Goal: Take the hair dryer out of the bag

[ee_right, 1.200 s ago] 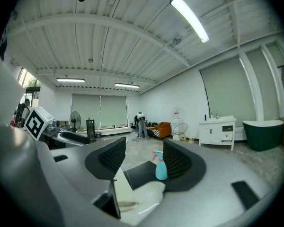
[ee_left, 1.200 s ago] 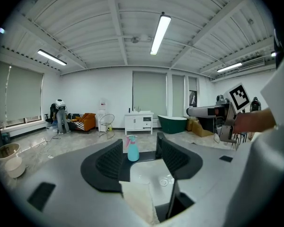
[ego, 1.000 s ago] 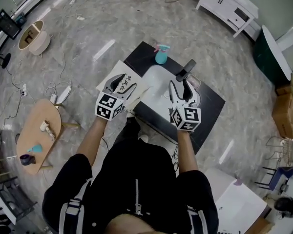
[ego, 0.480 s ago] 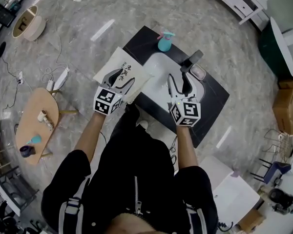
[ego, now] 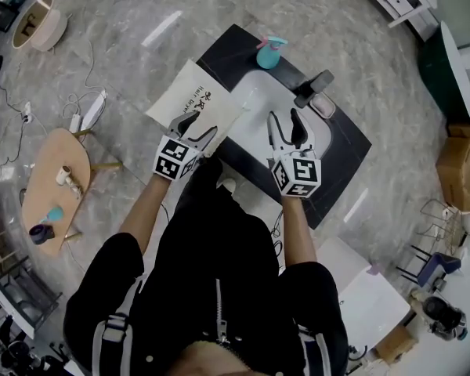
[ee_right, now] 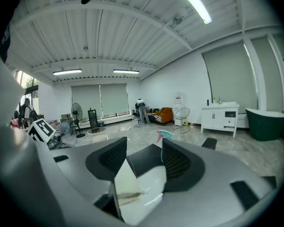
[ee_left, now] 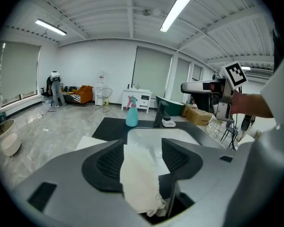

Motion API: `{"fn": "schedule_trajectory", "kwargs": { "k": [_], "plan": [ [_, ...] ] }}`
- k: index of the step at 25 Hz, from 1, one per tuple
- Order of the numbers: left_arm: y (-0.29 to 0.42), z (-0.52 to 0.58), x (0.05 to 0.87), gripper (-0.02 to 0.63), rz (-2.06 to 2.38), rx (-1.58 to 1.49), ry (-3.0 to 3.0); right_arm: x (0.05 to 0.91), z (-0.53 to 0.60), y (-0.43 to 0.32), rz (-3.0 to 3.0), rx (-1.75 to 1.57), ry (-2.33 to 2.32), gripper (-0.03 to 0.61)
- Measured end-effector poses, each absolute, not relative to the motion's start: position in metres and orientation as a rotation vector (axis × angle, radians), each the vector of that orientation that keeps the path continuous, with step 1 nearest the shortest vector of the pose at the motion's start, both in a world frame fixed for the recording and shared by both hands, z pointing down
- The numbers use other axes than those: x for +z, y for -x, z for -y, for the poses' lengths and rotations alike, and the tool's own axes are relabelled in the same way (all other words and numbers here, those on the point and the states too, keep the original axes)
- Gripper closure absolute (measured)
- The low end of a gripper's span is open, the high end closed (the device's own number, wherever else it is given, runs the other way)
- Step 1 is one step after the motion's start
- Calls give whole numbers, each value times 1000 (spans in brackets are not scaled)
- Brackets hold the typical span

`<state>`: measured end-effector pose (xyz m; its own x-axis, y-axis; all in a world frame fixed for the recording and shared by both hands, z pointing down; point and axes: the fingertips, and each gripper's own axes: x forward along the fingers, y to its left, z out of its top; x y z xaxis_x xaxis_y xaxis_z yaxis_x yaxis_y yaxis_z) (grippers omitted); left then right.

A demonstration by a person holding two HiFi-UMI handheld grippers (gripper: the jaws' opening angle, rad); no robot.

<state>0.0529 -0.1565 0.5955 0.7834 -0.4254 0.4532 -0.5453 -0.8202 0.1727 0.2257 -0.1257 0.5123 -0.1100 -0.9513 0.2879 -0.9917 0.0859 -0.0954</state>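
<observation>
A white cloth bag (ego: 189, 92) with black print lies flat across the left end of the black counter (ego: 341, 147) and overhangs its edge. No hair dryer shows; I cannot tell if it is inside. My left gripper (ego: 197, 125) is at the bag's near end. In the left gripper view bunched bag cloth (ee_left: 139, 183) sits between the jaws of the left gripper (ee_left: 142, 157), against the left pad with a sliver of gap at the right pad. My right gripper (ego: 284, 120) hangs open over the white sink (ego: 254, 108), and nothing is between the jaws of the right gripper (ee_right: 144, 157).
A teal spray bottle (ego: 268, 52) stands at the counter's far corner. A black faucet (ego: 313, 87) rises at the sink's right rim. A small wooden table (ego: 55, 178) with small items stands on the floor to the left, and cables lie nearby.
Both grippers have sunk toward the counter. The left one has drawn back from over the bag's print to its near end. The right one stays open over the sink.
</observation>
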Motion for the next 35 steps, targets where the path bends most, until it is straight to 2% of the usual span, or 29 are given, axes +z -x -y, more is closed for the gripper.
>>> {"fn": "schedule_trajectory", "kwargs": {
  "k": [19,25,26,28,29,35],
  "plan": [
    [-62,106,707,358,565,953,-2556,530,117,-232,2167,449,-1980,351],
    [-54,103,734,408,570,1054,-2526,537,115,-231,2154,465,-1969,353],
    [-53,104,735,432,579,1056,-2528,538,114,-230,2153,468,-1965,354],
    [-50,106,735,534,590,1057,-2529,541,114,-228,2155,474,-1955,354],
    [-49,107,734,548,592,1054,-2527,542,115,-226,2158,476,-1948,353],
    [-44,114,710,563,619,950,-2500,555,114,-215,2166,488,-1891,353]
  ]
}}
